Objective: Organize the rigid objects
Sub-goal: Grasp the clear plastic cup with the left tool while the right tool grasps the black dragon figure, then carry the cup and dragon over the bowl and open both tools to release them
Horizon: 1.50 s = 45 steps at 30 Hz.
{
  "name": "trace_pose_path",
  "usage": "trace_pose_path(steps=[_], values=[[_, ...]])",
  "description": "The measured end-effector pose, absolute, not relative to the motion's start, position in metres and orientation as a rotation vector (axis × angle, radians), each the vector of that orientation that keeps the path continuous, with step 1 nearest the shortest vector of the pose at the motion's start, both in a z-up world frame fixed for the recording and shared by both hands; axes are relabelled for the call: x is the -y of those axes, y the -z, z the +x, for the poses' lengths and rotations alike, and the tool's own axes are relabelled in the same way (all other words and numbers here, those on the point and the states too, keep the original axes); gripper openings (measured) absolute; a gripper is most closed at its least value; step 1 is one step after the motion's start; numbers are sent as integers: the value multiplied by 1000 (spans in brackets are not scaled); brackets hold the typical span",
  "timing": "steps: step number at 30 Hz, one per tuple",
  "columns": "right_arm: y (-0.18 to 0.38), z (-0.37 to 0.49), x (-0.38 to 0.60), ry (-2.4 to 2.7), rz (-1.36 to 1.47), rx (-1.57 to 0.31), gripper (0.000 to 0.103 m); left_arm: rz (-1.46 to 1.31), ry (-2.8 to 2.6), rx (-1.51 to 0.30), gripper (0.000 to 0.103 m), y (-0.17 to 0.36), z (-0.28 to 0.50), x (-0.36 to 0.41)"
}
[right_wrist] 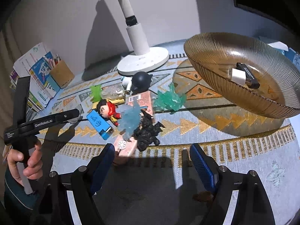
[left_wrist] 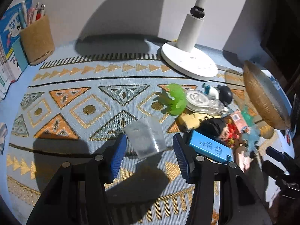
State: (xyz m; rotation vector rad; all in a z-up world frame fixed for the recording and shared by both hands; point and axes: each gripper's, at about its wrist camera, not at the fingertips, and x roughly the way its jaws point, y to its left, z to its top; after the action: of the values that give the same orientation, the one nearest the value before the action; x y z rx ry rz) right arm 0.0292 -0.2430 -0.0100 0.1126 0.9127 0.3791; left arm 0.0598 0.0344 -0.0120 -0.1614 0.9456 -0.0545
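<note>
Left gripper: the left gripper (left_wrist: 149,151) hangs over the patterned blue-and-orange woven mat (left_wrist: 78,101) with its blue ribbed pads parted; a small clear plastic packet (left_wrist: 147,137) lies flat on the mat in the gap between them, and neither pad presses on it.

Packet's lie: its long axis appears to run away from the camera, slanting toward the right pad, roughly along the fingers (glare makes its edges hard to trace).

Deciding relation: the packet sits directly ahead of and below the left fingertips, nearer the left pad's tip than the right pad, so a squeeze looks likely to meet its two long sides.

Right gripper: the right gripper (right_wrist: 151,161) stands wide with nothing between its pads, over bare mat just short of the pile.

Pile: a blue rectangular lighter (left_wrist: 210,148), a translucent green jelly toy (left_wrist: 174,99), a red-and-black cartoon figurine (right_wrist: 108,110) and a black dinosaur-like figure (right_wrist: 148,131) lie crowded together, just beside the left gripper's right pad.

Destination: the ribbed amber glass bowl (right_wrist: 215,43), tilted on the mat at the right, already holds a black stick with a white cap (right_wrist: 243,75).

Nearer hand: the left for the packet; the right is closer to the bowl.

Judgement: the step in hand seems to be picking up the packet; most of the pile is not yet sorted.
</note>
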Motion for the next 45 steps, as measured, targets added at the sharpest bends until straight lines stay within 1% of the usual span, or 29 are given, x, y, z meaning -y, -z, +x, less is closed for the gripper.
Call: trace_pose_path(steps=[1, 3, 4, 5, 7, 10, 14, 16, 19, 25, 28, 32, 36, 39, 43, 45], values=[[10, 32, 244, -375, 108, -923, 81, -169, 52, -945, 43, 15, 61, -34], [11, 37, 244, -370, 102, -934, 80, -151, 37, -918, 35, 16, 60, -32], [13, 41, 242, -362, 91, -949, 74, -148, 37, -908, 33, 17, 59, -32], [15, 43, 241, -364, 83, -959, 63, -148, 35, -899, 32, 17, 58, -33], [20, 48, 234, -385, 78, -986, 55, -146, 39, -886, 32, 17, 56, -34], [23, 52, 230, -373, 86, -986, 51, -154, 44, -872, 32, 15, 56, -36], [23, 60, 227, -387, 134, -996, 51, -147, 57, -870, 32, 15, 55, -34], [23, 63, 220, -372, 95, -989, 51, -138, 58, -868, 32, 15, 55, -33], [21, 58, 214, -372, 48, -967, 33, -136, 59, -860, 32, 15, 53, -33], [12, 42, 238, -371, 113, -917, 33, -131, 60, -830, 32, 12, 49, -34], [0, 31, 250, -345, 95, -883, 33, -131, 60, -815, 32, 9, 47, -33], [-16, 18, 267, -328, 102, -842, 33, -145, 81, -776, 32, -5, 39, -27], [-48, 9, 295, -276, 110, -757, 33, -144, 139, -705, 32, -43, 27, -7], [-84, 3, 328, -203, 114, -663, 33, -128, 214, -644, 32, -81, 25, 20], [-133, -1, 378, -103, 134, -550, 33, -72, 333, -589, 32, -128, 35, 79], [-145, 7, 395, -57, 133, -546, 33, -60, 386, -591, 32, -139, 44, 106]])
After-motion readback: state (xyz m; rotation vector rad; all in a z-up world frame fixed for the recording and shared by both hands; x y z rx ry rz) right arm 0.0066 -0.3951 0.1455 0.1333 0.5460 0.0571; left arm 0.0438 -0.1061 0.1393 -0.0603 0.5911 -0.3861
